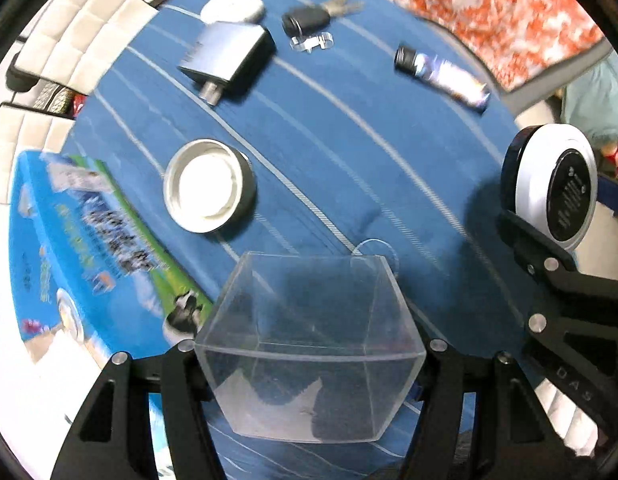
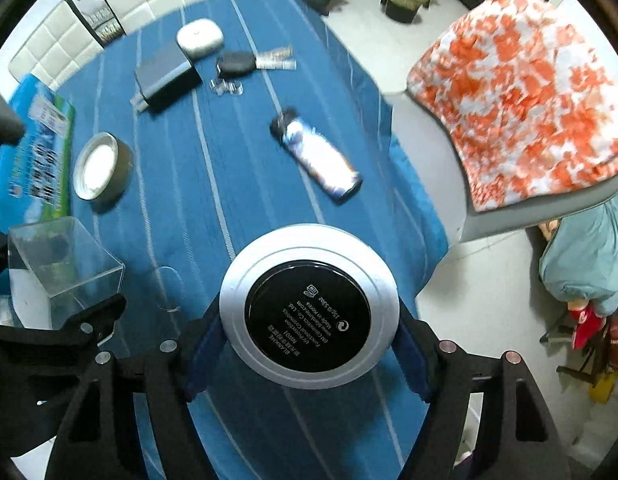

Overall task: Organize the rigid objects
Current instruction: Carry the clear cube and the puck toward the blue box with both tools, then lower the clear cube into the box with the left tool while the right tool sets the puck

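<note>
A: Clear acrylic, that open square box point(image 1: 309, 364) – the left gripper point(image 1: 309, 376) has it clamped between its pads, lifted above the blue striped cloth on the desk point(image 1: 349, 152).

B: And the right gripper point(image 2: 309, 344)?

A: Its jaws stand fairly wide but closed on a round silver compact with a black label face point(image 2: 309, 308), held off the desk too, label toward the camera.

B: So both are mid-carry. Which step, would you say?

A: Picking up, I judge: container in one hand, first item in the other. Left on the cloth are a silver tin lid point(image 1: 209, 186), a grey charger block point(image 1: 229, 60), a white earbud case point(image 1: 233, 7), a black car key point(image 1: 309, 20) and a small tube with a black cap point(image 1: 441, 74).

B: Next move?

A: Probably bringing the compact over the box mouth and lowering it in. It looks nearly as wide as the opening, so it needs careful alignment, perhaps tilting.
</note>
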A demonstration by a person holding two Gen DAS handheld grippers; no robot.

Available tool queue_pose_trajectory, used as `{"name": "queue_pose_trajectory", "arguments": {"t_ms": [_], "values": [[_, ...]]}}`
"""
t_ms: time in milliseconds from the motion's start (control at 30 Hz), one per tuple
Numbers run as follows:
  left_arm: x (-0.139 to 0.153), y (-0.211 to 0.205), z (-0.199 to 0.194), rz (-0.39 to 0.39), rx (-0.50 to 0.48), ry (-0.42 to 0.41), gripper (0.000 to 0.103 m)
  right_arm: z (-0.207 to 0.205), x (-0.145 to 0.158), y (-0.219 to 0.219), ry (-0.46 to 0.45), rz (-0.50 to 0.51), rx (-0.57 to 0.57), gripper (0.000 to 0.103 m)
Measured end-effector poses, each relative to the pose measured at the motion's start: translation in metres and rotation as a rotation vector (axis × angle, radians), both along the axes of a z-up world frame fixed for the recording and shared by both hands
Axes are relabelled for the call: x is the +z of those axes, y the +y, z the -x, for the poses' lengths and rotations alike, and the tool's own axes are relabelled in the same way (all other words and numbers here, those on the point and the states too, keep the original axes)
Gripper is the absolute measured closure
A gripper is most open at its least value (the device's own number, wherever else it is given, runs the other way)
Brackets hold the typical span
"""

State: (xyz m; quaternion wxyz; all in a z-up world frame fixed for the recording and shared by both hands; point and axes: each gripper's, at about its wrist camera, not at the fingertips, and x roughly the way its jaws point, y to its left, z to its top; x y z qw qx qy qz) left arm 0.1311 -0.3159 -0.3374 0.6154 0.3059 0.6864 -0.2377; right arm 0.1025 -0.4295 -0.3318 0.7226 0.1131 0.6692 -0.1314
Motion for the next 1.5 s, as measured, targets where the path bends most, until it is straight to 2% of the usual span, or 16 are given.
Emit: {"name": "queue_pose_trajectory", "arguments": {"t_ms": [200, 333, 500, 833, 1033, 1133, 1333, 1500], "values": [[0.063, 0.034, 0.002, 0.110, 0.107, -0.080, 0.041, 0.007, 0.059, 0.006, -0.100, 0.016, 0.026, 0.026], [0.106, 0.076, 0.002, 0.159, 0.162, -0.143, 0.041, 0.008, 0.108, 0.039, -0.174, 0.021, 0.087, 0.026], [0.150, 0.128, 0.003, 0.175, 0.249, -0.253, 0.041, 0.006, 0.145, 0.091, -0.234, -0.014, 0.165, 0.026], [0.197, 0.235, 0.006, 0.179, 0.496, -0.407, 0.041, 0.001, 0.198, 0.209, -0.323, -0.038, 0.346, 0.026], [0.226, 0.292, 0.015, 0.211, 0.647, -0.518, 0.041, 0.000, 0.225, 0.253, -0.358, 0.008, 0.361, 0.026], [0.237, 0.308, 0.019, 0.229, 0.673, -0.553, 0.041, 0.001, 0.238, 0.264, -0.382, 0.015, 0.352, 0.026], [0.245, 0.328, 0.017, 0.260, 0.691, -0.570, 0.041, 0.003, 0.256, 0.281, -0.393, 0.024, 0.354, 0.026], [0.224, 0.337, 0.007, 0.268, 0.704, -0.513, 0.041, -0.002, 0.249, 0.290, -0.365, 0.004, 0.357, 0.026]]}}
